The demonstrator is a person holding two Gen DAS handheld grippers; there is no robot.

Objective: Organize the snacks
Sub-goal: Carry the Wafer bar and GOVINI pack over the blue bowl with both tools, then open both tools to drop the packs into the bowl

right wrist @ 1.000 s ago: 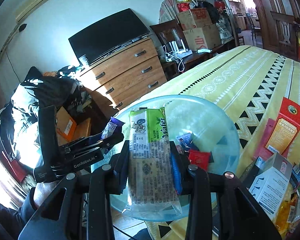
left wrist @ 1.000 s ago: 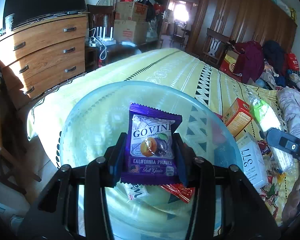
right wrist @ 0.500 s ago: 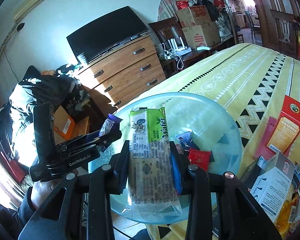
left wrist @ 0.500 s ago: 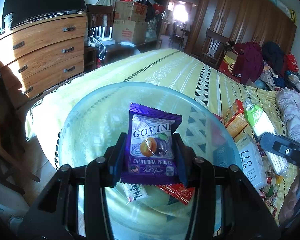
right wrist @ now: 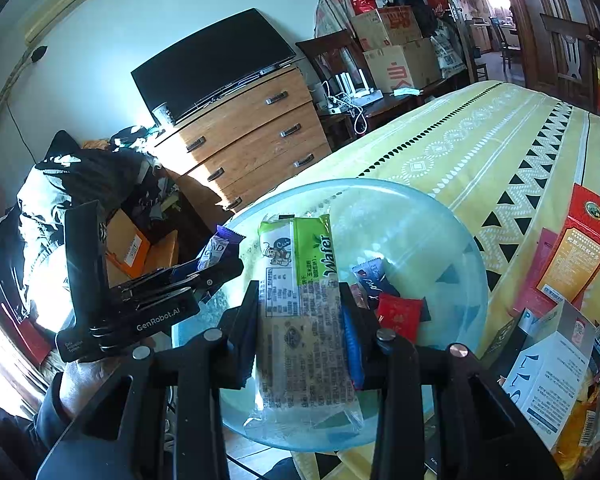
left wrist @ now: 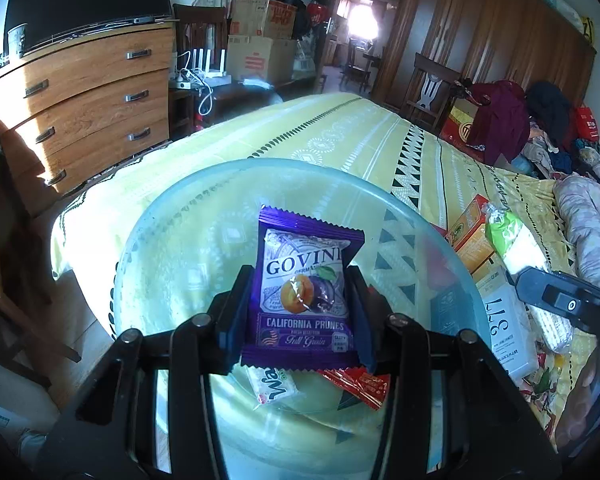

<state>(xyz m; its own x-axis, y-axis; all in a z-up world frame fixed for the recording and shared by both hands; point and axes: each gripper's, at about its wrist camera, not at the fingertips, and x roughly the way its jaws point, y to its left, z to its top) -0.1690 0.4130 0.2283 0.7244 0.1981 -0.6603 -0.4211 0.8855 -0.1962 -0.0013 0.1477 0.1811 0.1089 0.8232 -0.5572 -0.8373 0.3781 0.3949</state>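
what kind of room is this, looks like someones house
Most likely a lived-in bedroom in a home. A bed with a yellow patterned cover fills the middle, a wooden chest of drawers with a television on top stands by the wall, and clothes are piled alongside.

Each wrist camera looks forward and downward along its own fingers, close above the glass bowl [left wrist: 148,240] [right wrist: 440,220]. Both views share the bowl, the yellow bedspread [left wrist: 340,136] [right wrist: 480,140] and the dresser [left wrist: 88,96] [right wrist: 252,132].

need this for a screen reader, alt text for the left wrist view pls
The left gripper holds a purple prune packet over a clear glass bowl on a yellow patterned bedspread. A wafer pack and red wrapper lie in the bowl.
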